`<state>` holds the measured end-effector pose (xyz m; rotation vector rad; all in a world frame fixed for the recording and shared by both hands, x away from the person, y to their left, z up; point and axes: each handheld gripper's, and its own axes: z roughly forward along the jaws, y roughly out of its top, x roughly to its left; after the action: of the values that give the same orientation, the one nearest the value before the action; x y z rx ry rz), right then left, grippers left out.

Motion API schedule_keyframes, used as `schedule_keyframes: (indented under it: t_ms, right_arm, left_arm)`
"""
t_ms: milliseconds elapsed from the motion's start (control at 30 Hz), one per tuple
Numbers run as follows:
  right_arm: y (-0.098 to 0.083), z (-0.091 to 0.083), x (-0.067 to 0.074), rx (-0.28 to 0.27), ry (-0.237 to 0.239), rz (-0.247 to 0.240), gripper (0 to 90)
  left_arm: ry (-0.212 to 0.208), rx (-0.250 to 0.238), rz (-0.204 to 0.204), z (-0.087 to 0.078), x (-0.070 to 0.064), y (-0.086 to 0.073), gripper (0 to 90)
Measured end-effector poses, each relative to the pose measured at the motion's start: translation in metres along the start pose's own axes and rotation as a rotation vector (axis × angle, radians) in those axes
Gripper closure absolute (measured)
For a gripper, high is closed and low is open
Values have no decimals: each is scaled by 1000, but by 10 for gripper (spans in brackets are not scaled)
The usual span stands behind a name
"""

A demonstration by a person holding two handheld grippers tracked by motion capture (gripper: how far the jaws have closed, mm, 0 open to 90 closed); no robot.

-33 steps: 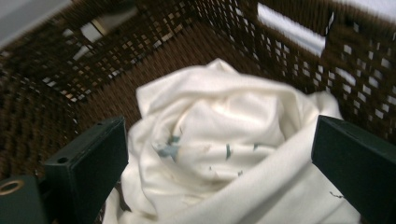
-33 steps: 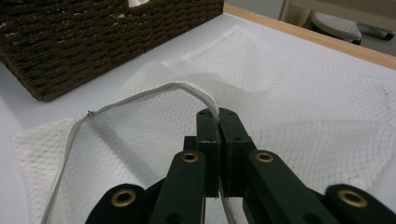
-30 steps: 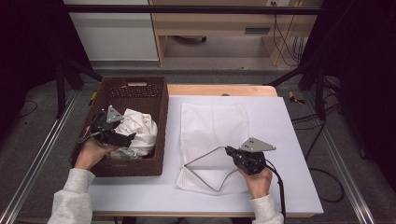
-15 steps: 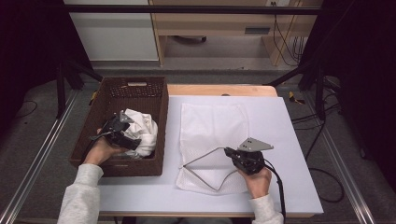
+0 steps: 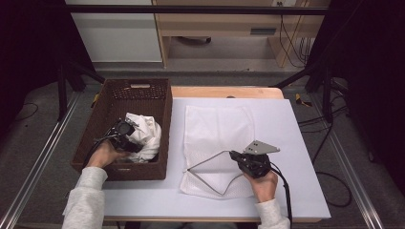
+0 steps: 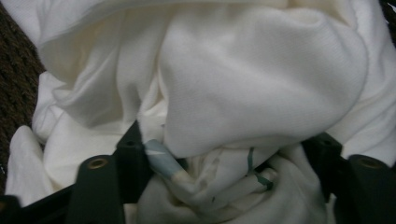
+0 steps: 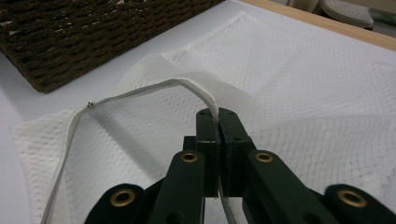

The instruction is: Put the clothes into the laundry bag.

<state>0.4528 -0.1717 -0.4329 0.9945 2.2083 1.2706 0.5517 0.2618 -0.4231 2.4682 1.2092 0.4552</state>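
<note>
**Q:** Clothing first — where is it, and what has hold of it?

**A:** White crumpled clothing (image 5: 143, 136) lies bunched inside a brown woven basket (image 5: 165, 119) on the left side of the counter (image 5: 296, 157). The left tool (image 5: 125, 136) is sunk into the pile. In the left gripper view its jaws have just been closing, with a fold of the white cloth (image 6: 261, 88) bulging between them; they are part-way together, and I cannot tell whether the pads press on the cloth yet.

**Q:** And the other hand?

**A:** To the right of the basket a white mesh laundry bag (image 5: 217, 129) lies flat on the counter. The right tool (image 5: 233, 155) is clamped on the bag's zipper edge (image 7: 187, 88), jaws together on it, holding the near edge lifted so the mouth gapes toward the basket.

**Q:** Which step would you say this is?

**A:** Picking up the garment, judging by the grip forming in the basket while the bag is held open.

**Q:** What does the next move call for?

**A:** Probably a firm pinch on enough cloth, a lift clear of the basket wall, then a carry across to the open mouth, with the right tool keeping the edge raised.
</note>
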Motion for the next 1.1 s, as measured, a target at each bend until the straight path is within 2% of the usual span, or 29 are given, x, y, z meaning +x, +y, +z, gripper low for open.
schedule_keyframes:
  t_ms: [133,233,300,433,533,567,600,733,900,1000,1100]
  right_arm:
    - [0,-1,-1,-1,-2,0,882]
    - [0,-1,-1,-2,-4,0,882]
    - [0,-2,-1,-3,-5,1,882]
    - [0,-3,-2,-7,-8,6,883]
    - [0,-5,-3,-14,-8,7,884]
    - [0,-5,-3,-15,-8,8,884]
    - [0,-5,-3,-16,-7,10,884]
    - [0,-6,-3,-16,-7,13,884]
    - [1,-6,-3,-17,-9,12,885]
    - [1,-6,-3,-21,-10,14,886]
    - [1,-7,-3,-24,-11,14,886]
  left_arm:
    - [23,-6,25,-5,-3,0,511]
    - [40,-46,39,-11,-4,-2,567]
    - [59,-86,50,-16,-5,-2,585]
    - [95,-202,45,-28,-7,-6,598]
    - [118,-308,13,-39,-4,-9,601]
    - [126,-365,-13,-44,-2,-11,602]
    - [129,-401,-31,-46,-1,-13,603]
    - [163,-510,-67,-56,1,-18,603]
    - [199,-605,-133,-71,7,-22,603]
    - [228,-652,-144,-83,5,-24,602]
    - [230,-714,-153,-99,3,-26,602]
